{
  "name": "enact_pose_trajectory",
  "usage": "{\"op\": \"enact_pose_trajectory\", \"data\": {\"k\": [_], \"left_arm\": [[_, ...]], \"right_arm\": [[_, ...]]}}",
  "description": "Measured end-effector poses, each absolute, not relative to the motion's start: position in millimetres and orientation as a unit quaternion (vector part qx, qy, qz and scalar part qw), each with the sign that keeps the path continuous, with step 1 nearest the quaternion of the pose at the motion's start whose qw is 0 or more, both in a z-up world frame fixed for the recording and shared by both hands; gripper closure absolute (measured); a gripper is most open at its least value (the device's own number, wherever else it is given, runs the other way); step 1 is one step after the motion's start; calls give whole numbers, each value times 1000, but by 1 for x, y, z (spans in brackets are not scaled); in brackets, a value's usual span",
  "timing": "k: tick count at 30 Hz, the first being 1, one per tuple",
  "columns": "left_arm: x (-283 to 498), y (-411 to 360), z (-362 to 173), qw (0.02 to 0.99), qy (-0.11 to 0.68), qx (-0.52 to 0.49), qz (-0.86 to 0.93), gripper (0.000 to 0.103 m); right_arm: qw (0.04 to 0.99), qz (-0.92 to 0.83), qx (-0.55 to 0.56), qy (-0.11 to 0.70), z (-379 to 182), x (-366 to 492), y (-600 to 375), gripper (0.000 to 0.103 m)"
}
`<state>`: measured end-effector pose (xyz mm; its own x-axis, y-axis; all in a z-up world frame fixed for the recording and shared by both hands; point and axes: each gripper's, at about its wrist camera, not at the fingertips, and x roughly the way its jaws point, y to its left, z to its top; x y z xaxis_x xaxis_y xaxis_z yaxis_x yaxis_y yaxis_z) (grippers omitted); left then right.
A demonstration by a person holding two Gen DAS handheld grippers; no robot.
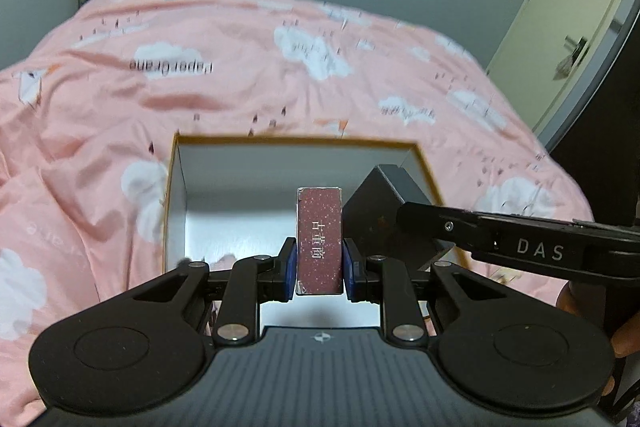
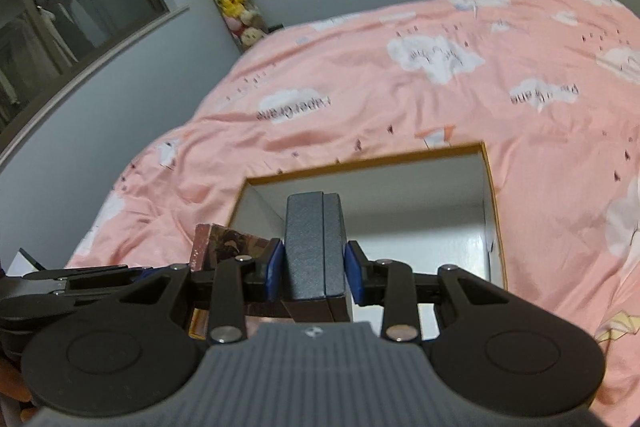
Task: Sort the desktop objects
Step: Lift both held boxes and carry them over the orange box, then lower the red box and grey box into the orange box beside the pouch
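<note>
Maroon carton fills my left claw over the open box; only right view shows my right claw clamping the grey case.

Your two wrist cameras each look forward and downward along their fingers, close above the same open box on the pink bed.

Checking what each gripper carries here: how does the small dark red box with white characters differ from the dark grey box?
The small dark red speckled box sits in the left gripper; the matte dark grey box sits in the right gripper. The red box bears white characters; the grey box is plain, with a seam. The grey box looks thicker. Both are clamped between blue pads above the open white box with a tan rim.
</note>
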<state>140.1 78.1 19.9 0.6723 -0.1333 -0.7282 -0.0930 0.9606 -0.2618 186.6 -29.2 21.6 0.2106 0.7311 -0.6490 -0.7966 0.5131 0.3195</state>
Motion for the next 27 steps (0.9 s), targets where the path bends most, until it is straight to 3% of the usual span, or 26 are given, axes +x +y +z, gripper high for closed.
{"op": "enact_pose_trajectory", "data": {"k": [11,27], "left_arm": [[168,72,-33,861,495,-108,30,78],[180,73,-58,832,541,-106,63,77]], "right_arm": [[746,466,-36,474,-52,211,-3,68],[723,461,-27,515,-87,213,16,68]]}}
